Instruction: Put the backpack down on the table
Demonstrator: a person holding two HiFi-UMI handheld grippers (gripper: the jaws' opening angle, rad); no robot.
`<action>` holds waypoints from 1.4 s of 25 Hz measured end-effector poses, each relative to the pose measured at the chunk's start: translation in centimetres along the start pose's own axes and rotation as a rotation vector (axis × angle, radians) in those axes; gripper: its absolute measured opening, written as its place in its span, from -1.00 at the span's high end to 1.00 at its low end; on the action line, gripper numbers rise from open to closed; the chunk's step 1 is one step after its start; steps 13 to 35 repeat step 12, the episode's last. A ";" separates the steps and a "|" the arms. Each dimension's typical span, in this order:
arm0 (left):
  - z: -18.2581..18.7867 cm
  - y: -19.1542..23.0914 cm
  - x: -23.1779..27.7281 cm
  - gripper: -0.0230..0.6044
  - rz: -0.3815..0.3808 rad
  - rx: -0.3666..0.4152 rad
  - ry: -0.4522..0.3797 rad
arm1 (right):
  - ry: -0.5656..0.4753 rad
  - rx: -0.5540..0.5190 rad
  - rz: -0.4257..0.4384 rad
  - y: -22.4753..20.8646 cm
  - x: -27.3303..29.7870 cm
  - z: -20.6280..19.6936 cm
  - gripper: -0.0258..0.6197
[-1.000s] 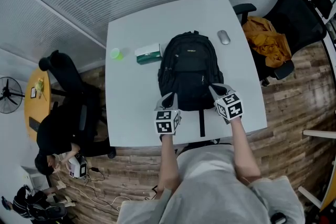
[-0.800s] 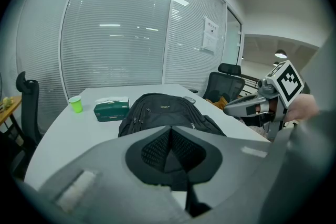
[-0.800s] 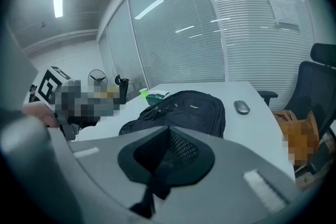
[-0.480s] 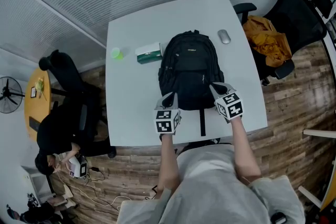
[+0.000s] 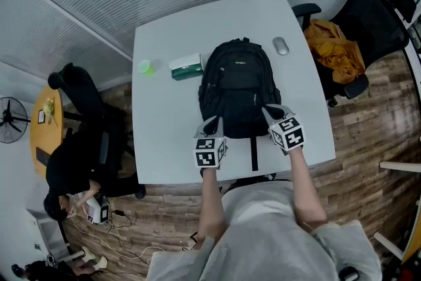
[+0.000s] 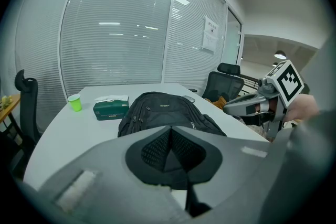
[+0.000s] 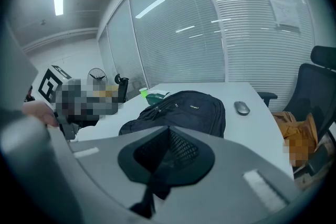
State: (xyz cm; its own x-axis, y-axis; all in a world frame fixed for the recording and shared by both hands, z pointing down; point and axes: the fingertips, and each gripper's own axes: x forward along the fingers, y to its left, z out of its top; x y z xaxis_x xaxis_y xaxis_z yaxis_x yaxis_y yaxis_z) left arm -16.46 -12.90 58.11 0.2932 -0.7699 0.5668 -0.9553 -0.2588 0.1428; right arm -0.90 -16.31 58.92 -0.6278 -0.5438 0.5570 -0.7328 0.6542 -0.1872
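— Lying flat on the bench (image 5: 161, 141), is it, the backpack (image 5: 238, 82)?

— Yes. It is near the middle, logo side up, with its handle loop toward the far edge. Its near end stops short of the near edge.

— Where is the left hand-held gripper (image 5: 213, 122)?

— At the bag's near left corner. Its own view shows the jaws pressed together, pinching black mesh padding, the left strap (image 6: 157, 150).

— And the right hand-held gripper (image 5: 271, 110)?

— At the near right corner, mirrored. Its jaws are also closed, pinching the same kind of mesh, the right strap (image 7: 176, 150). A dark band hangs down from that pinch.

— Does anything trail from the bag?

— A thin black webbing tail (image 5: 253, 154) runs from the near end, between the two grippers, toward the near edge.

— What else is on the bench?

— A green cup (image 5: 145, 66) stands far left. A green tissue box (image 5: 185, 66) sits between the cup and the bag, just beside the bag. A grey mouse (image 5: 281, 46) lies right of the bag's far end, apart from it.

— And around the bench?

— A black chair (image 5: 368, 16) stands on the right with an orange cloth (image 5: 334, 49) heaped on its seat. Another black chair (image 5: 82, 92) stands on the left. The floor is wood planks.
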 end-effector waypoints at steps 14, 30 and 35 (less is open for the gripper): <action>-0.1 -0.3 0.5 0.92 -0.009 -0.001 0.011 | 0.007 -0.002 0.001 -0.3 0.2 -0.1 0.92; -0.1 -0.3 0.5 0.92 -0.009 -0.001 0.011 | 0.007 -0.002 0.001 -0.3 0.2 -0.1 0.92; -0.1 -0.3 0.5 0.92 -0.009 -0.001 0.011 | 0.007 -0.002 0.001 -0.3 0.2 -0.1 0.92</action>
